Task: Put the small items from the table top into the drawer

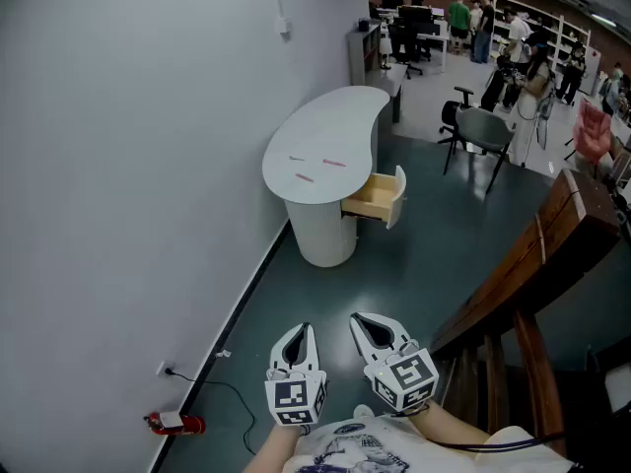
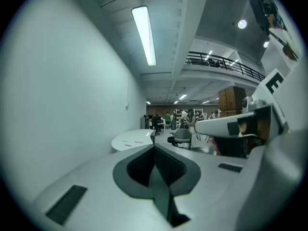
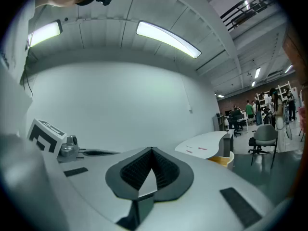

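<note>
Three small pink items (image 1: pixel 334 163) lie on the top of a white kidney-shaped table (image 1: pixel 340 116), spread out near its nearer end and apart from one another. What they are is too small to tell. Under the top, on the table's right side, the drawer (image 1: pixel 375 199) stands pulled open, showing light wood inside behind a white front.

The table sits against a plain pale wall (image 1: pixel 128 166) on a dark teal floor (image 1: pixel 414 274). Beyond it stands a grey chair (image 1: pixel 483 129), and further back people stand among desks and shelves. A dark wooden railing (image 1: pixel 537 254) runs down the right side. Low on the wall a socket (image 1: pixel 163 370) feeds a black cable, with a red and white object (image 1: pixel 175 423) on the floor beside it. A long ceiling light (image 2: pixel 144 32) runs overhead.

Both grippers are held side by side at the bottom of the head view, well apart from the table, pointing toward it and nearly level. The left gripper (image 1: pixel 304 329) has its jaws together with nothing between them; the right gripper (image 1: pixel 361 320) is likewise closed and empty. Each carries a cube with black-and-white square markers. The print on the person's shirt (image 1: pixel 345 453) cannot be read.
</note>
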{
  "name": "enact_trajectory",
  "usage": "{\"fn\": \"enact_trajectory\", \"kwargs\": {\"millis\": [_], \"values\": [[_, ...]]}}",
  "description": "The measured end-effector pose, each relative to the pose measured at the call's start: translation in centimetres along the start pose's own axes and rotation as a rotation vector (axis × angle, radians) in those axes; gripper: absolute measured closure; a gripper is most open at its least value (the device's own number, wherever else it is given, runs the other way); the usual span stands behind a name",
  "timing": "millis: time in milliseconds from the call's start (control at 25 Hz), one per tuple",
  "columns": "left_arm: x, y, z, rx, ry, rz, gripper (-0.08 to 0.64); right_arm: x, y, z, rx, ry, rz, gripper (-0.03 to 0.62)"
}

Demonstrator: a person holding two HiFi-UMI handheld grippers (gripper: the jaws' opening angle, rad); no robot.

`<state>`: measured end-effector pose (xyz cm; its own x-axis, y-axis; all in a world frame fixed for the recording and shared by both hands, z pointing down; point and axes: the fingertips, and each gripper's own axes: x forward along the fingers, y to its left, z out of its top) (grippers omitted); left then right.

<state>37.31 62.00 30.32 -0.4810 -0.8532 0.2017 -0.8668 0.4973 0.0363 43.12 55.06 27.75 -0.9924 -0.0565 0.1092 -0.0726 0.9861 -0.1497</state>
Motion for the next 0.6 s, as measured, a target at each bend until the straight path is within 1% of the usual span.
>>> {"fn": "enact_trajectory", "kwargs": {"millis": [280, 600], "values": [[0.8, 0.4, 0.7, 0.006, -0.014, 0.009, 0.537, 0.4, -1.4, -0.1, 0.011, 0.007, -0.027, 0.572], [1.9, -0.2, 0.2, -0.002, 0.006, -0.002, 0.537, 0.2, -2.7, -0.3, 0.035, 0.007, -0.042, 0.572]]}}
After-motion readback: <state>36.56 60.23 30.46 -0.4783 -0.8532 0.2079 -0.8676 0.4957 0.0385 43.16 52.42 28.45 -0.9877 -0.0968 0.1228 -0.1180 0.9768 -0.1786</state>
